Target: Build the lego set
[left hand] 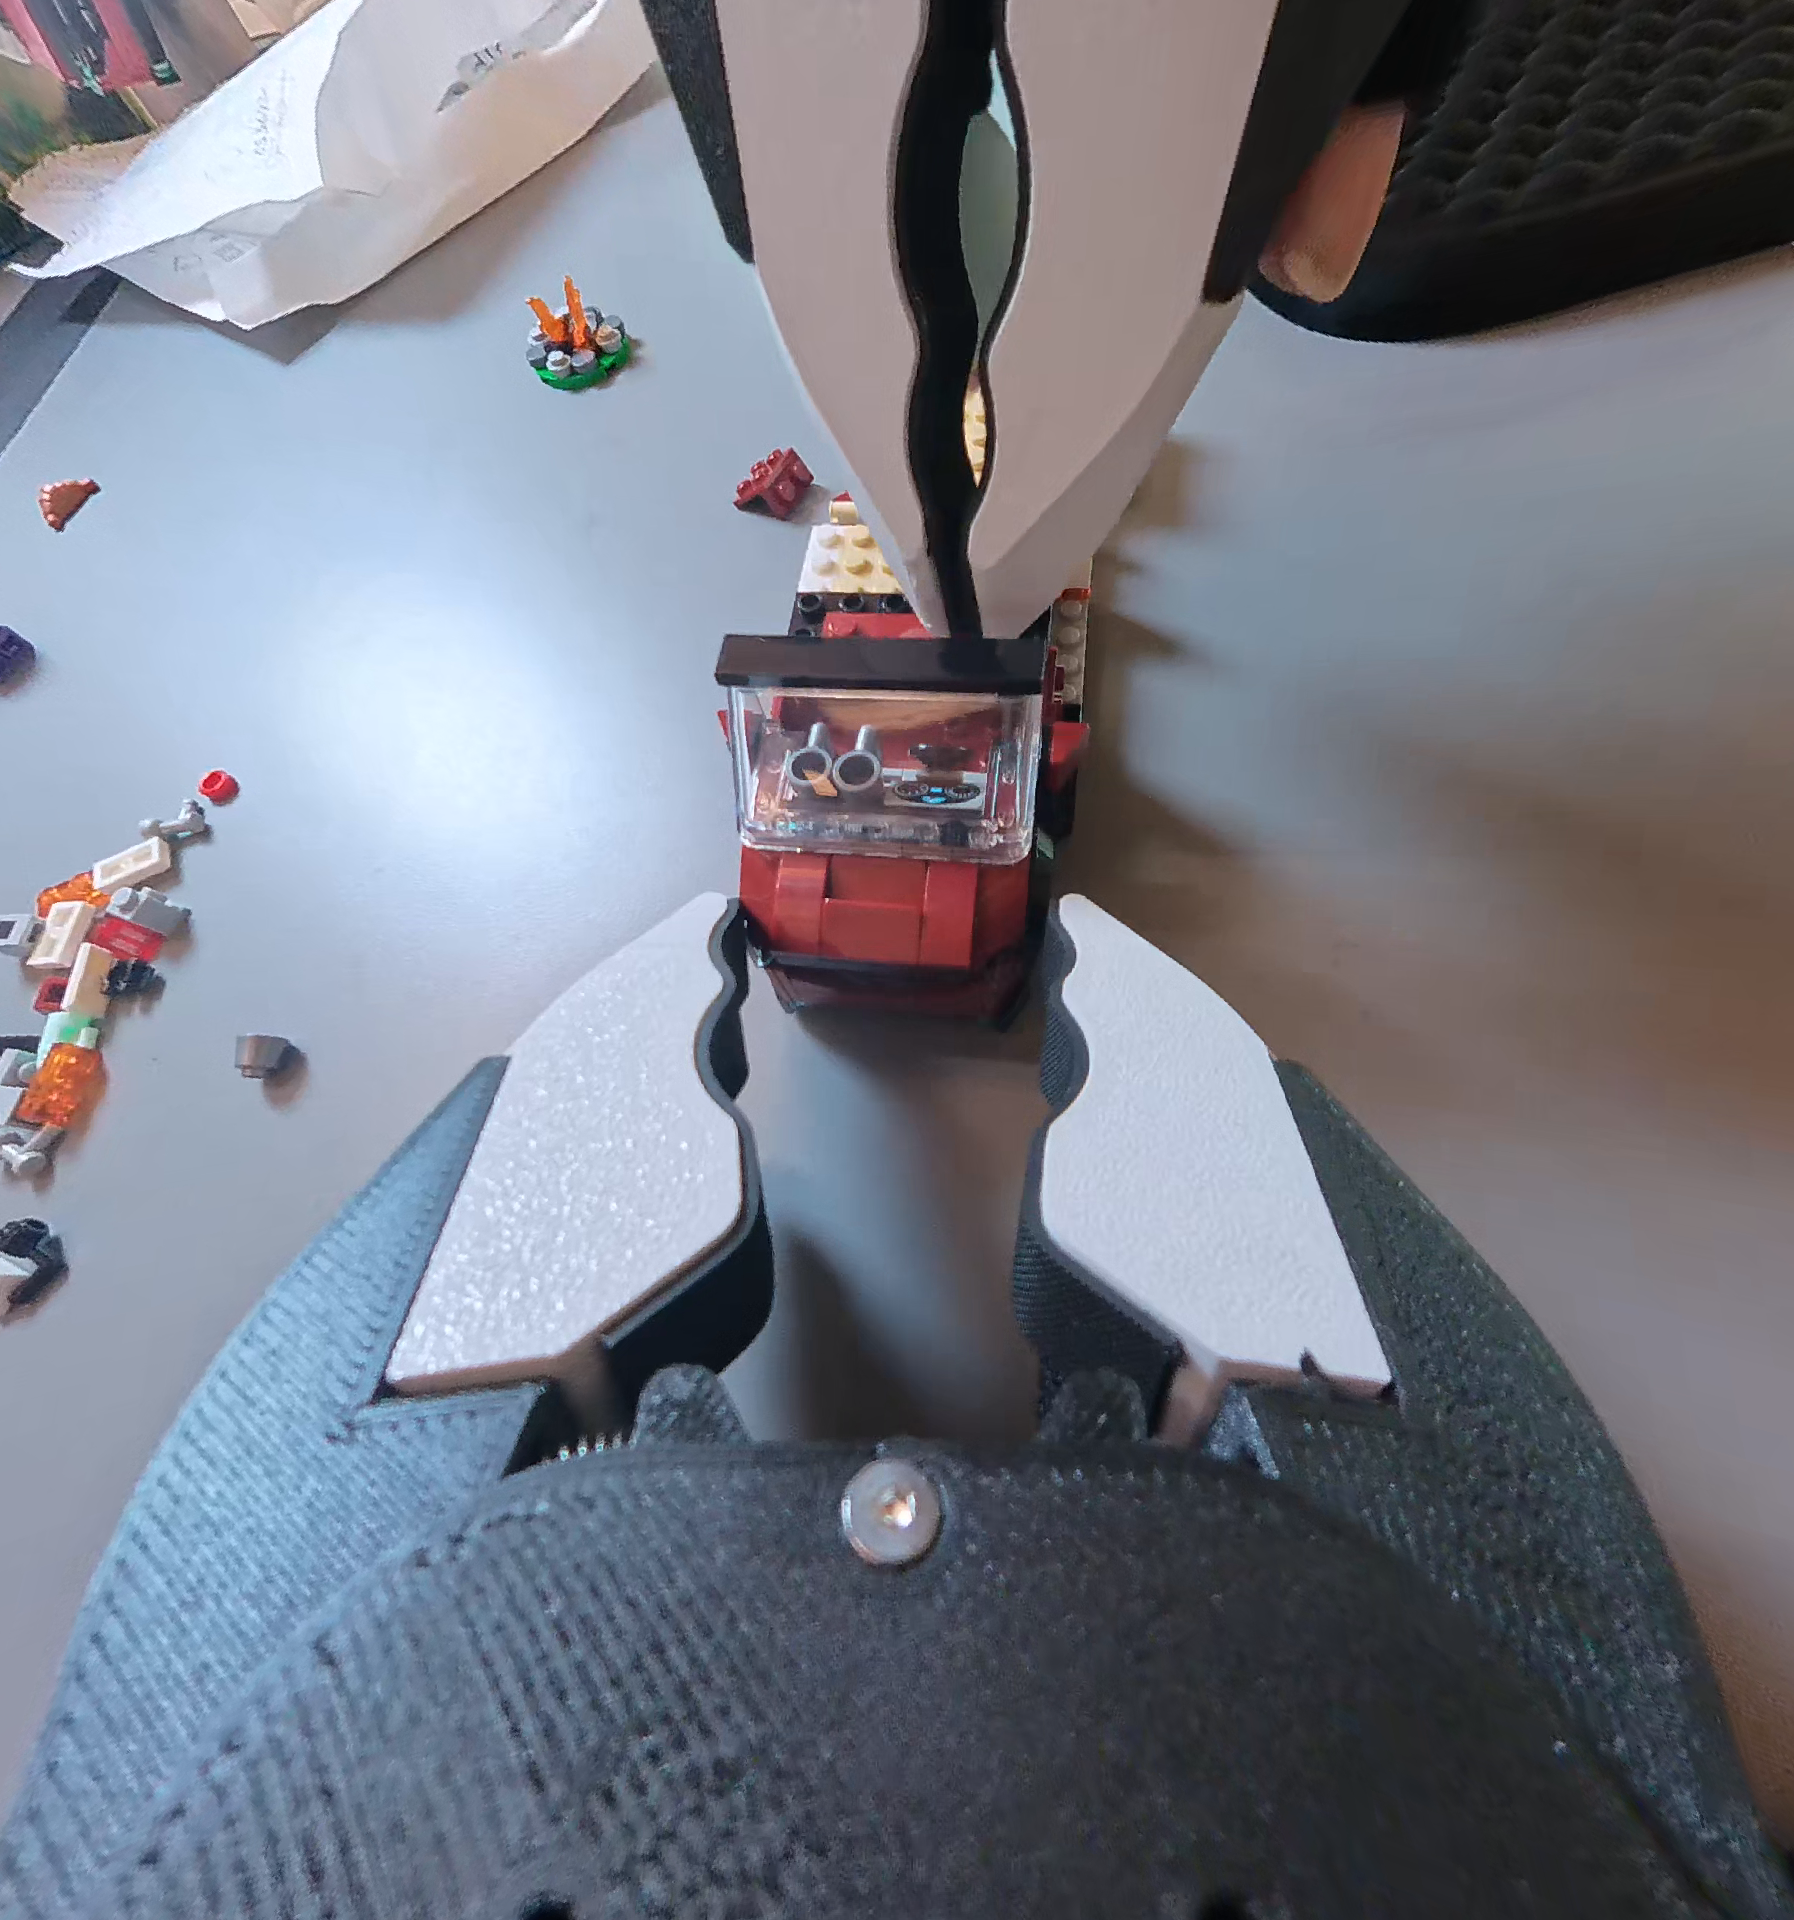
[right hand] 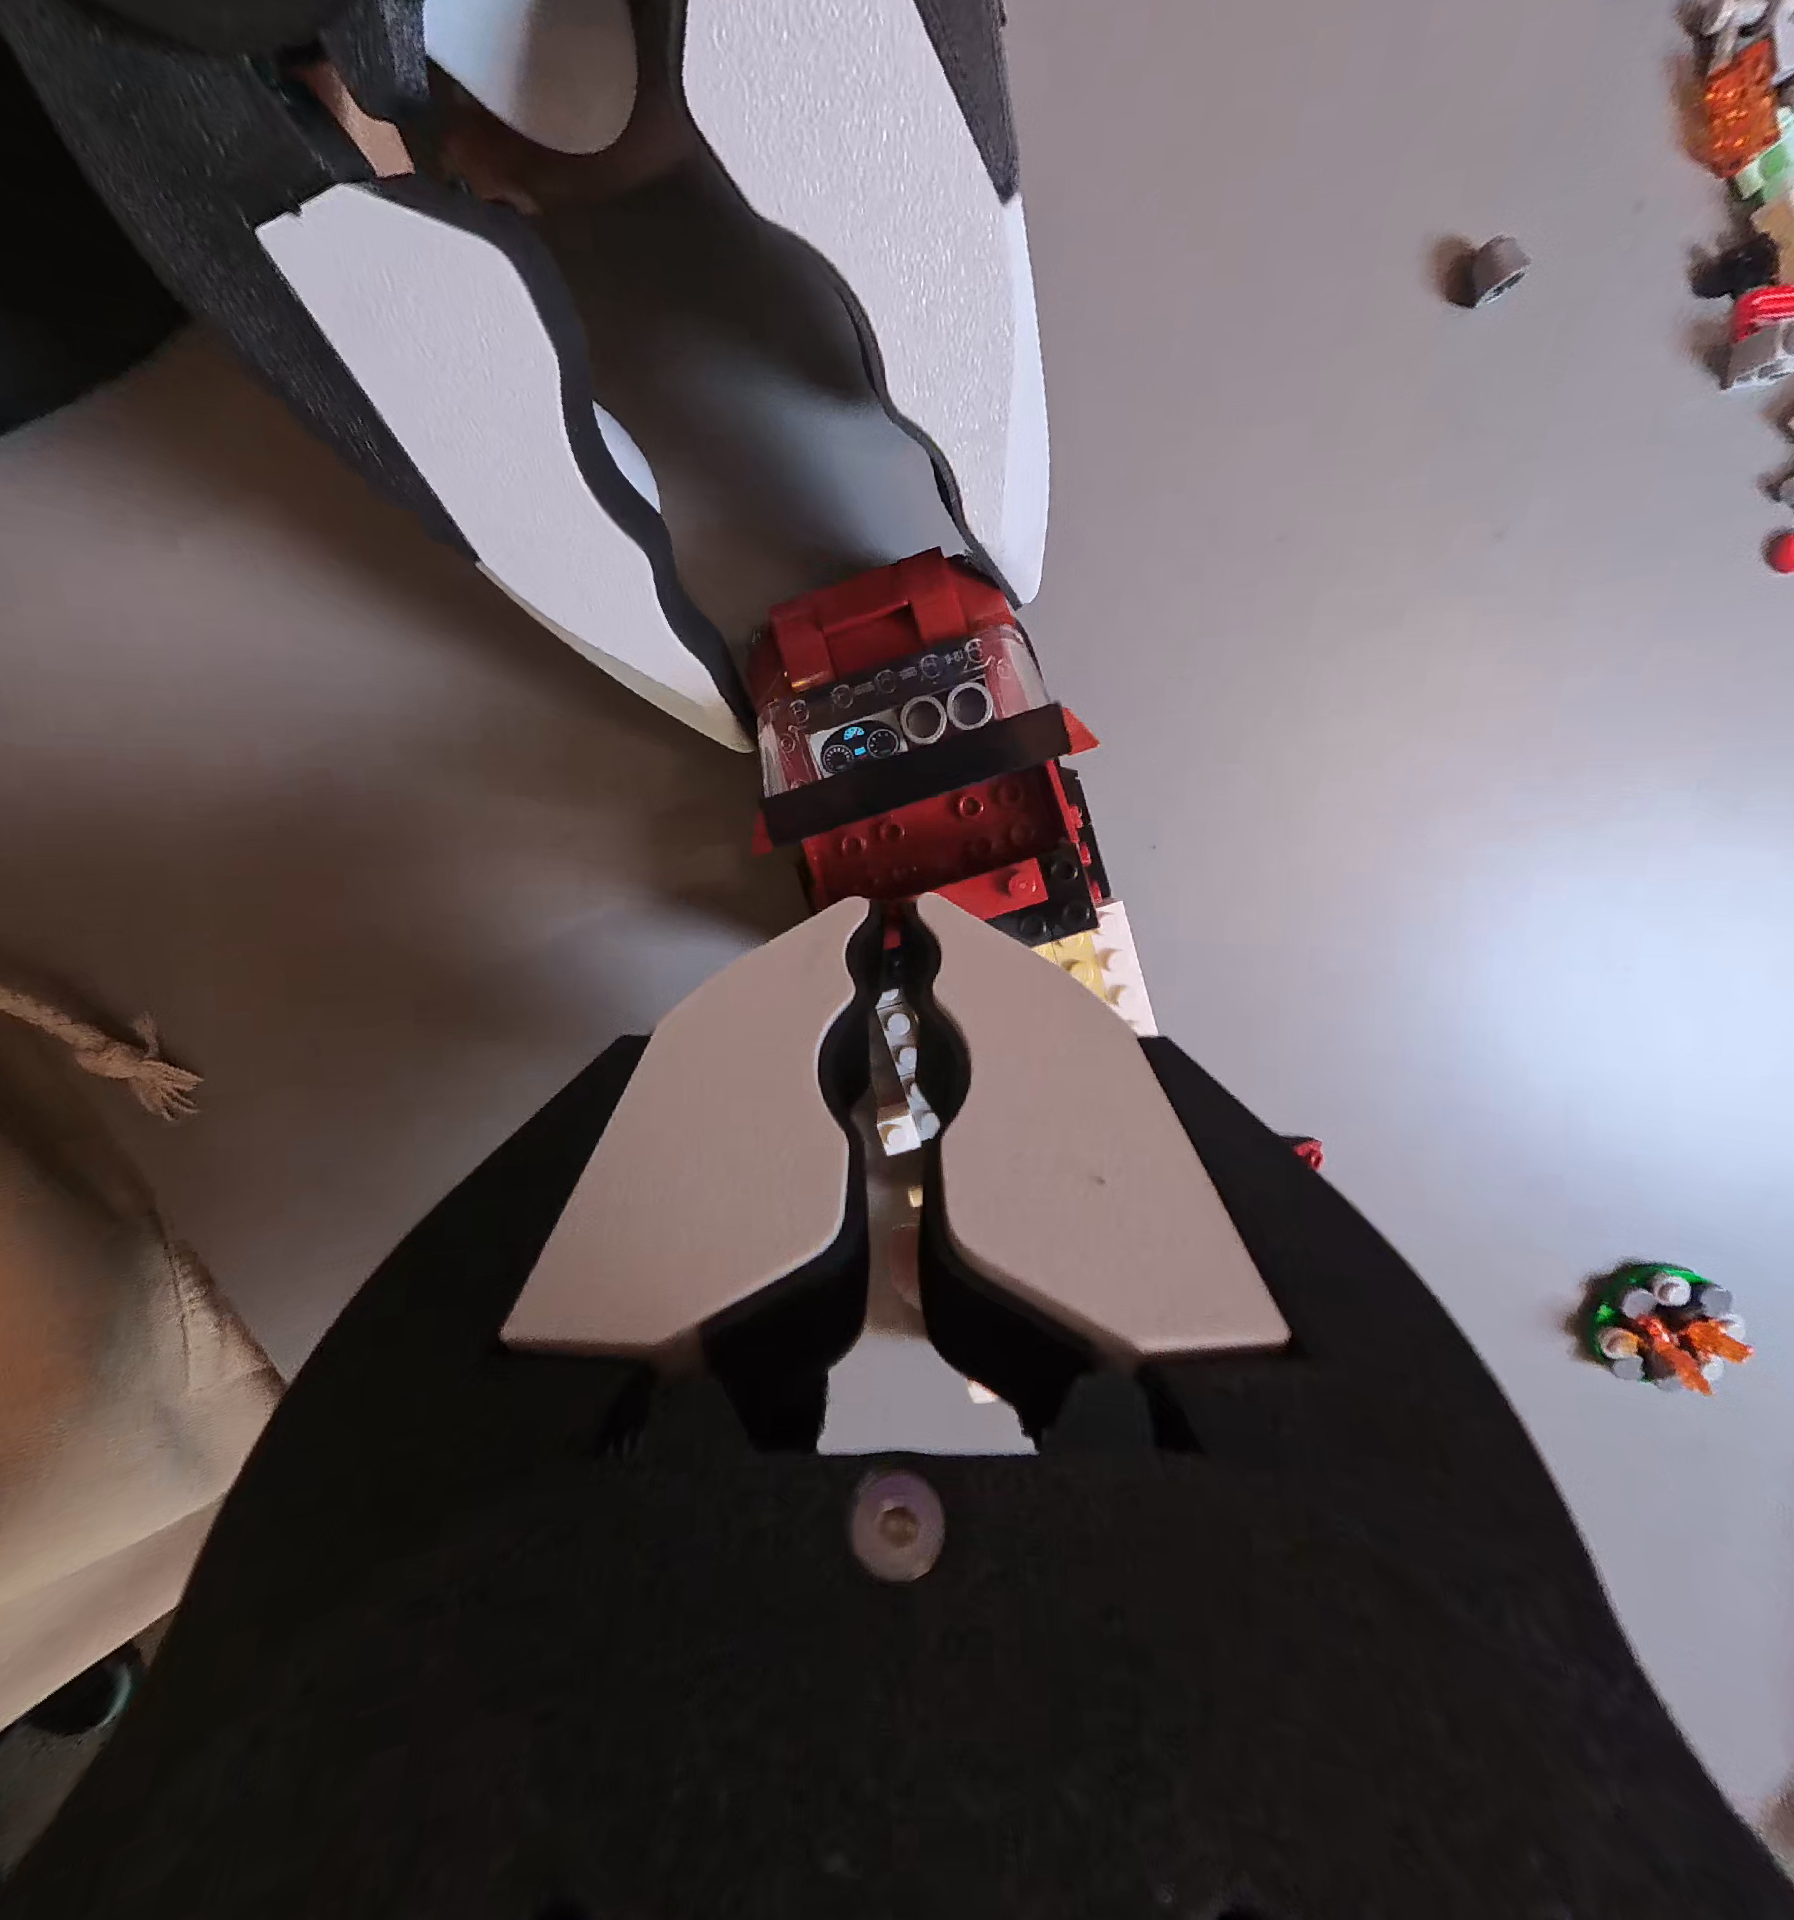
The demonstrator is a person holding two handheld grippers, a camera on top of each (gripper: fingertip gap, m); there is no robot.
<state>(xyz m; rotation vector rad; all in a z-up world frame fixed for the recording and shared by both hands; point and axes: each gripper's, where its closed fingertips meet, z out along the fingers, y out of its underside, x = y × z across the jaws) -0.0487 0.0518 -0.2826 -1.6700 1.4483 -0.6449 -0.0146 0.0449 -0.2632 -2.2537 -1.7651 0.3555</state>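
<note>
A dark red brick-built truck (left hand: 877, 904) with a clear windscreen, a black roof strip and a tan and white rear plate stands on the grey table (left hand: 405, 623). My left gripper (left hand: 898, 930) is closed on the sides of its hood, and the pads touch both flanks. The right wrist view shows the same truck (right hand: 924, 821) between those white fingers (right hand: 519, 436). My right gripper (right hand: 895, 914) is shut, and its tips rest on the red studded top just behind the cab. In the left wrist view it (left hand: 960, 613) comes down from above.
Loose small bricks (left hand: 72, 966) lie in a heap at the left. A small campfire build (left hand: 578, 338), a dark red piece (left hand: 773, 483) and a grey cone piece (left hand: 267, 1055) lie apart. Crumpled white paper (left hand: 332, 156) is at the far left. A beige cloth with a cord (right hand: 72, 1039) lies beside the truck. The grey cone piece (left hand: 267, 1055) is about 11 cm from my left fingertips and 15 cm from my right. The right camera catches it too, in the right wrist view (right hand: 1488, 281).
</note>
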